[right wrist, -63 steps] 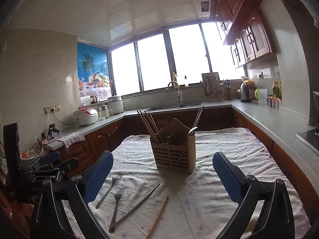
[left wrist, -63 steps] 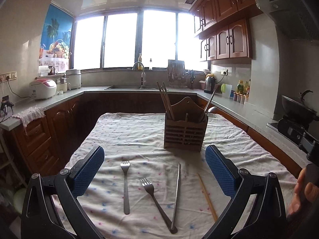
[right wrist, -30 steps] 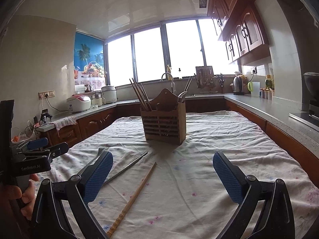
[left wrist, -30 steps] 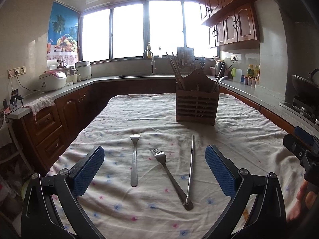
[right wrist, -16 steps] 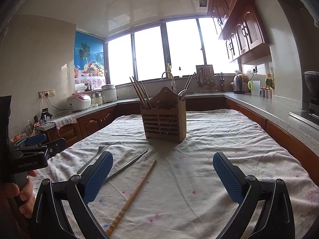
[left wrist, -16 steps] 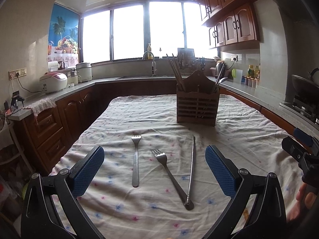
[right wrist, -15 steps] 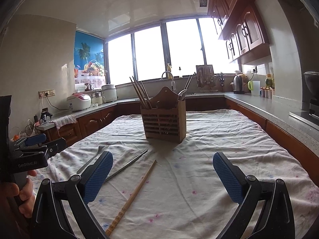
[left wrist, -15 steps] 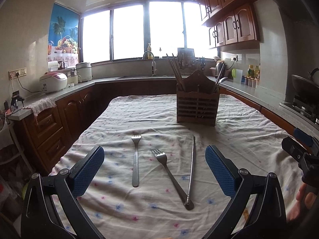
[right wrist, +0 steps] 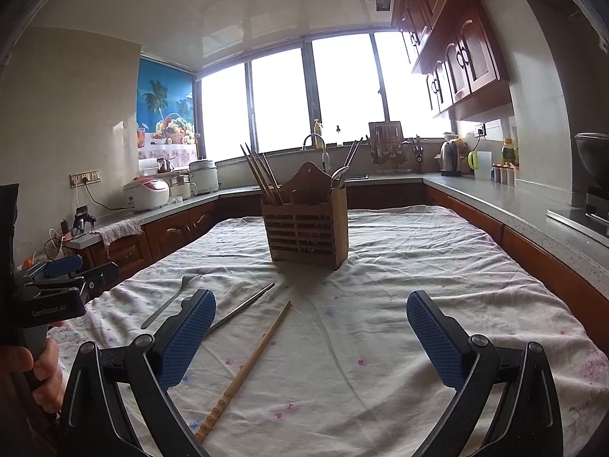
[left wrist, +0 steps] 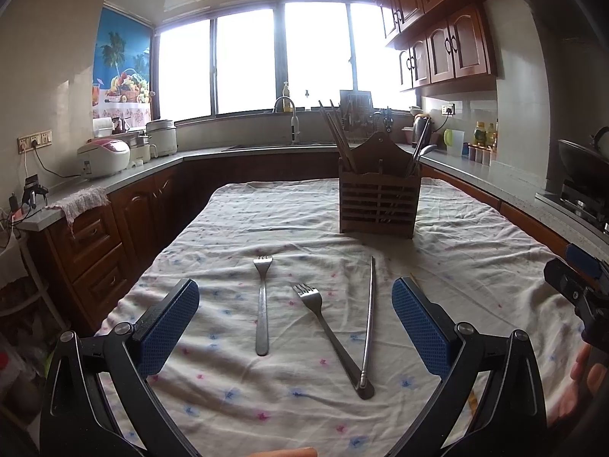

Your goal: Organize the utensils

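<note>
Both my left gripper (left wrist: 295, 316) and right gripper (right wrist: 310, 337) gape empty; I'd pinch the thin, slippery steel fork (left wrist: 262, 304) mid-handle

Forks (left wrist: 262, 304), chopsticks (right wrist: 243, 369) before caddy (left wrist: 378, 205)

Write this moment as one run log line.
left gripper: open, empty | right gripper: open, empty | on cloth: two forks, metal chopstick, wooden chopstick | holder: upright, partly filled

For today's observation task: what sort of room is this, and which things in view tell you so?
A home kitchen: a sink tap under the window, wooden wall cabinets, a rice cooker on the counter, and forks on the clothed table.
</note>
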A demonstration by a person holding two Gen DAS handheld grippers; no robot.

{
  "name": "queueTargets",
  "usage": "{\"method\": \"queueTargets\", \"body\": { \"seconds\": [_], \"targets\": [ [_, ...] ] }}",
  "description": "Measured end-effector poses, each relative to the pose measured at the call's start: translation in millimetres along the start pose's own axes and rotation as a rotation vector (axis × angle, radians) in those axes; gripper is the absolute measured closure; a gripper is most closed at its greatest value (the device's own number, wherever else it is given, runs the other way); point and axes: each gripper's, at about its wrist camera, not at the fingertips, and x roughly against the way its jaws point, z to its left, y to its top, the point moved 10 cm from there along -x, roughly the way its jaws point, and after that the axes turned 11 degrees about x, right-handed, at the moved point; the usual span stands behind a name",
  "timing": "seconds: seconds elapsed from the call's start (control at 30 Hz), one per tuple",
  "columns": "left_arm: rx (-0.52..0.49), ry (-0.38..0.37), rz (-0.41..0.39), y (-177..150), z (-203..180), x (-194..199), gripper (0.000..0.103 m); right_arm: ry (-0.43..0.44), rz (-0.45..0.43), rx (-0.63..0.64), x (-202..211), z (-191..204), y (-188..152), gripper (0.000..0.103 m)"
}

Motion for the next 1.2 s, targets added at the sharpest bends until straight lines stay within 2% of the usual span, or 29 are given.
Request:
{"method": "queueTargets", "body": {
  "seconds": [1.2],
  "targets": [
    [-0.026,0.003,-0.002,-0.5,-4.9,-1.3,0.000,0.017,-0.014,-0.010,-0.6,2.7,6.8,0.001]
  ]
}}
